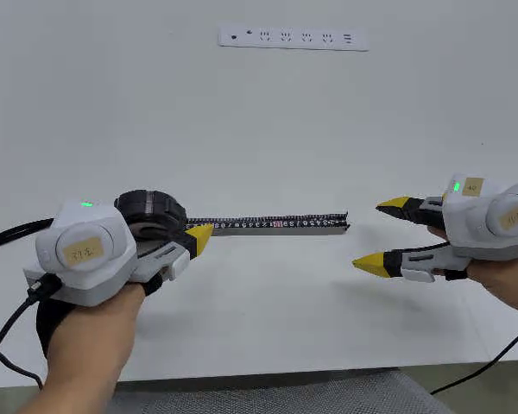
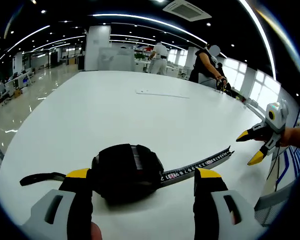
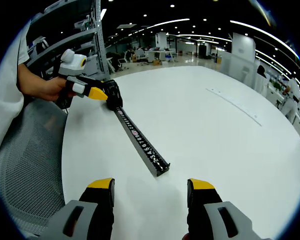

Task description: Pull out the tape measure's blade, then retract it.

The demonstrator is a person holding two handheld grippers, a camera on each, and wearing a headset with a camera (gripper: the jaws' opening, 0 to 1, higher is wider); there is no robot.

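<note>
While my left tool [image 2: 142,174] straddles the tape measure [image 1: 151,211] at the left of the table [image 1: 242,121], jaws apart, its blade [image 1: 268,223] lies flat, long axis left-to-right, free end pointing right. My right tool [image 1: 369,234]: jaws apart, empty, near that end.

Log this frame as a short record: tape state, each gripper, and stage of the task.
tape case: black, on the white table, between the jaws of the left gripper
blade: pulled out, lying flat on the table, tip toward the right gripper
left gripper: open, jaws astride the tape case
right gripper: open, apart from the blade's tip, holding nothing
stage: blade out, not yet retracted
</note>
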